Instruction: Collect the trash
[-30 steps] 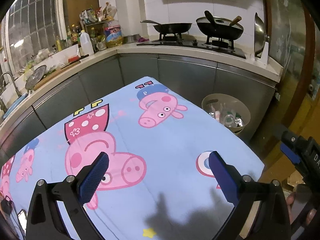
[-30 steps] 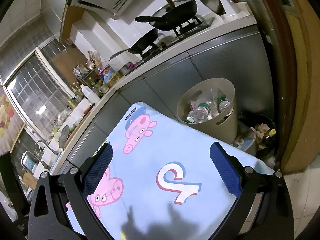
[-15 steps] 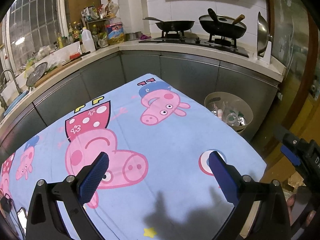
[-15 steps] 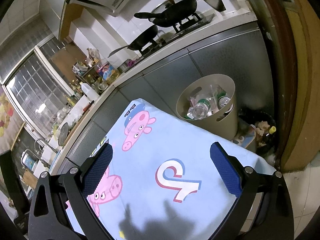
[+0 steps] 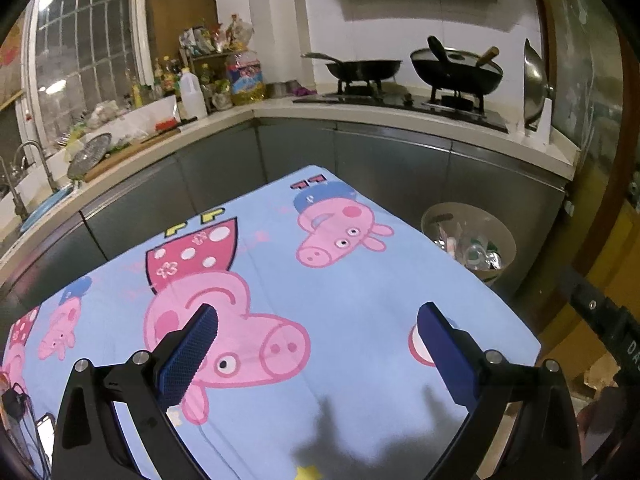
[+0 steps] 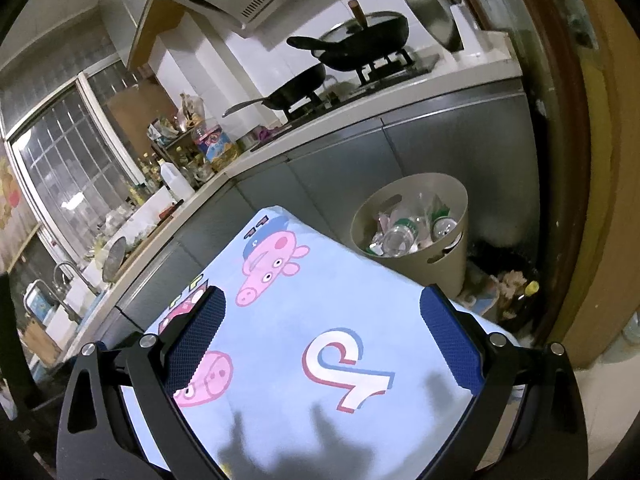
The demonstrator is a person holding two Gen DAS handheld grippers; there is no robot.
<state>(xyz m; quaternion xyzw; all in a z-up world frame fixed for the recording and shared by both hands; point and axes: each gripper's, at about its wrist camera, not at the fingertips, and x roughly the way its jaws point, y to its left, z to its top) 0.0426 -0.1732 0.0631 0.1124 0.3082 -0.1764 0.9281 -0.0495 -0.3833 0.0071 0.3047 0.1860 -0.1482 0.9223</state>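
Note:
A beige trash bin (image 6: 436,264) stands on the floor past the table's far right corner, holding plastic bottles (image 6: 396,236) and cans. It also shows in the left wrist view (image 5: 504,240). My left gripper (image 5: 316,344) is open and empty above the table's blue cartoon cloth (image 5: 352,292). My right gripper (image 6: 324,332) is open and empty above the cloth's right part (image 6: 320,304), short of the bin. I see no loose trash on the cloth.
Grey kitchen cabinets (image 5: 384,168) wrap around behind the table. Woks (image 5: 456,72) sit on the stove. The counter at left is crowded with bottles (image 5: 192,92). A dark bag of rubbish (image 6: 508,280) lies right of the bin. A phone with cable (image 5: 40,428) lies at the cloth's near left.
Both grippers have drawn slightly back and up, so the table and bin sit a little lower and farther in view. The jaws stay open.

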